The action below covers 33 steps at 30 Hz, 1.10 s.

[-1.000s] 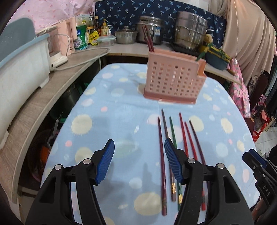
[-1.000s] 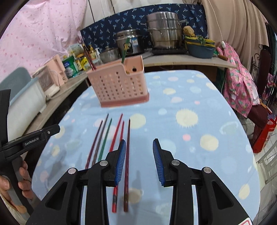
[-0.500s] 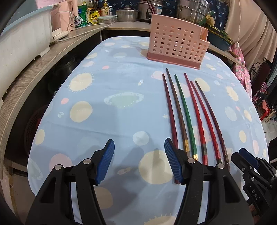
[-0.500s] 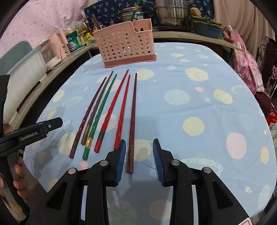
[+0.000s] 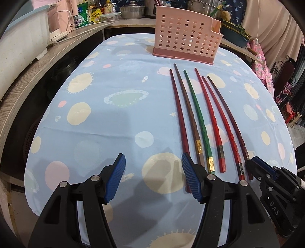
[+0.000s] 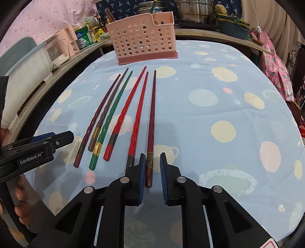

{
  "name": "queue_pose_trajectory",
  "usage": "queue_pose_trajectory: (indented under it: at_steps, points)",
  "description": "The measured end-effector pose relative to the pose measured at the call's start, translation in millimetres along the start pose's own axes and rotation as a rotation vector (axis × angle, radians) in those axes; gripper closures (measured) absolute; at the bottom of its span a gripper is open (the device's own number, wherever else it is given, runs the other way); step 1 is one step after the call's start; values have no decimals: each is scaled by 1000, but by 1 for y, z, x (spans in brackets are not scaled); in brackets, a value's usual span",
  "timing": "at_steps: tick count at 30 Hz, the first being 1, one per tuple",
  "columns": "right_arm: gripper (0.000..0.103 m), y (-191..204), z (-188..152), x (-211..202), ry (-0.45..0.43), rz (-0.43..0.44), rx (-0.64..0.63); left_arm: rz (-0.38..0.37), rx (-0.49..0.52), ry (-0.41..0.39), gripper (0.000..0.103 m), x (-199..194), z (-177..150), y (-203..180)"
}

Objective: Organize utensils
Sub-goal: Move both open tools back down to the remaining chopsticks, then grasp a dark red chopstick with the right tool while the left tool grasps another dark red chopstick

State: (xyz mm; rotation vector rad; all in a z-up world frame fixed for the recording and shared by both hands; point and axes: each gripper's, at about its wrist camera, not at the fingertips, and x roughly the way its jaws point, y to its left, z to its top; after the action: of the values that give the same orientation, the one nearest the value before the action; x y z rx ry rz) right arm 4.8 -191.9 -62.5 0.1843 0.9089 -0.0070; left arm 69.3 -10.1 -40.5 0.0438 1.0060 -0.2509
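Several chopsticks lie side by side on the blue tablecloth (image 5: 114, 118), pointing at a pink perforated utensil basket (image 5: 185, 41), which also shows in the right wrist view (image 6: 144, 36). Among them are a green one (image 5: 198, 118), red ones (image 6: 129, 106) and a dark maroon one (image 6: 151, 122). My right gripper (image 6: 152, 171) is open, low over the table, with the thick end of the dark maroon chopstick between its pads, apart from both. My left gripper (image 5: 153, 171) is wide open and empty, left of the chopstick ends; its right pad overlaps the leftmost chopstick (image 5: 179, 114).
A counter (image 5: 57, 51) runs along the table's left and back, with a white tub (image 5: 21, 43), tins, bottles and steel pots (image 6: 194, 9). Pink cloth hangs at the right (image 6: 272, 63). The table's near edge is just below both grippers.
Both grippers have dropped and tilted down toward the near ends of the chopsticks. The right gripper has shifted right, bringing the dark maroon chopstick between its pads.
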Motion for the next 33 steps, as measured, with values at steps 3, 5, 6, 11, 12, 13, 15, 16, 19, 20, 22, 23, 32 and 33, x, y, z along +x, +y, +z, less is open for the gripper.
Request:
queue_pose_trajectory:
  at_steps: [3, 5, 6, 11, 12, 13, 15, 16, 19, 20, 22, 23, 32, 33]
  points:
    - [93, -1, 0, 1, -1, -4, -2, -6, 12, -1, 41, -1, -1, -4]
    - [96, -2, 0, 1, -1, -7, 0, -9, 18, 0, 41, -1, -2, -7]
    - [96, -2, 0, 2, -1, -6, 1, -12, 20, 2, 41, -1, -3, -8]
    - [96, -3, 0, 2, -5, -6, -1, -20, 33, 14, 41, 1, -6, -12]
    - [96, -3, 0, 2, -5, -6, -1, -22, 37, 16, 41, 1, -6, -14]
    - [96, -3, 0, 2, -5, -5, 0, -24, 41, 19, 41, 1, -7, -15]
    - [96, -3, 0, 2, -5, -5, 0, -23, 46, 27, 41, 3, -9, -17]
    - [96, -3, 0, 2, -5, -5, 0, -25, 47, 31, 41, 4, -9, -17]
    - [96, -3, 0, 2, -5, -6, -1, -25, 47, 38, 41, 6, -10, -18]
    - [96, -3, 0, 2, -5, -5, 0, -27, 47, 39, 41, 7, -10, -18]
    - [96, -3, 0, 2, -5, -5, -1, -30, 45, 42, 41, 8, -11, -18]
    - [96, -3, 0, 2, -5, -6, 0, -30, 45, 44, 42, 8, -11, -18]
    - [96, -3, 0, 2, -5, -5, 0, -15, 47, 44, 50, 11, -11, -16]
    - [96, -3, 0, 2, -5, -6, 0, -14, 45, 43, 52, 10, -11, -15]
